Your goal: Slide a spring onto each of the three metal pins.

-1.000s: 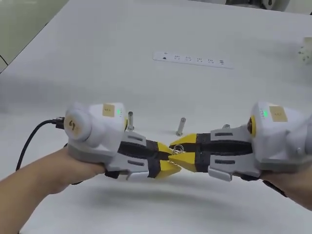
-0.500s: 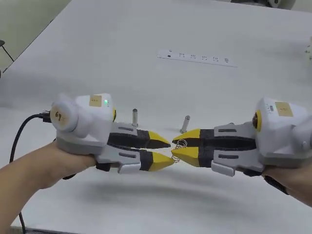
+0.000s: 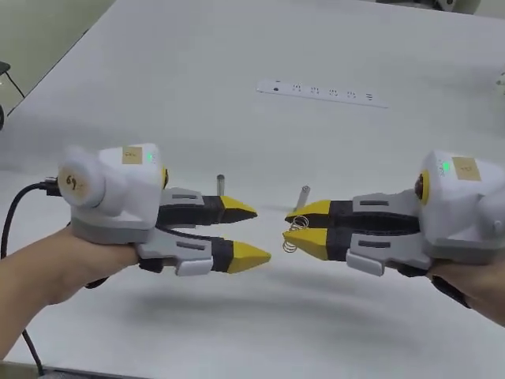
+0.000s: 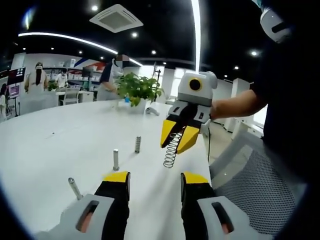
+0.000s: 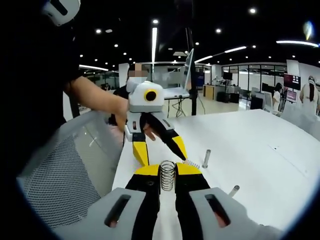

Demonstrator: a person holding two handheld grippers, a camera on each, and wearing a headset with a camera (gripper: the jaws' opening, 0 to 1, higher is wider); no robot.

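Note:
A small metal spring is pinched between the yellow jaw tips of my right gripper, which is shut on it; it hangs from that gripper as the spring. My left gripper stands open a short way to its left, jaws apart and holding nothing. Two upright metal pins stand on the white table just behind the tips. Three pins show in the left gripper view: near, middle and far, the far one looking ribbed.
A white power strip lies farther back on the table. A black cable runs from the left gripper off the left edge. A mesh chair stands at the table's near side.
The left gripper has opened and drawn back to the left, away from the spring. The right gripper has kept hold of the spring and shifted slightly right.

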